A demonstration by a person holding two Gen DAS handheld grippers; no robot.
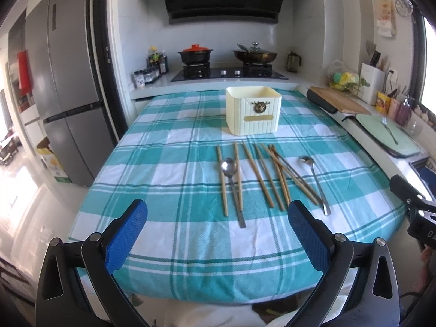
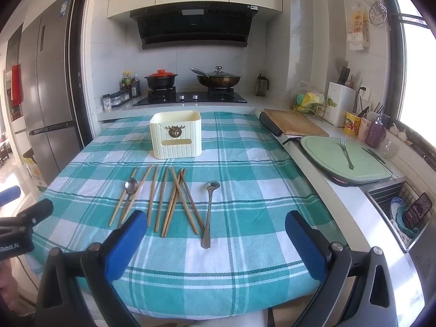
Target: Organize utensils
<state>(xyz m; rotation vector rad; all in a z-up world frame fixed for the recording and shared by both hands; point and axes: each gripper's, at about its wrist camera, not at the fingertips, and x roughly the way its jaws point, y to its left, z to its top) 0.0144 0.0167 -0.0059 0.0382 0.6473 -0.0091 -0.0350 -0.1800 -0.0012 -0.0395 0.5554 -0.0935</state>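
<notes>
chopsticks (image 2: 174,199) and spoons (image 2: 210,209) lie before cream holder (image 2: 176,136).

I see wooden chopsticks (image 1: 257,175) laid loose on the teal checked cloth (image 1: 163,163), roughly parallel, handles toward me; the right-hand few cross and overlap. One steel spoon (image 1: 233,188) lies bowl up among the left chopsticks, touching one. A second steel spoon (image 1: 314,182) lies just right of the bunch, bowl away from me. Behind them stands a cream ribbed holder box (image 1: 253,113), upright, open top, brass deer-head emblem in front; I can't see into it.
</notes>
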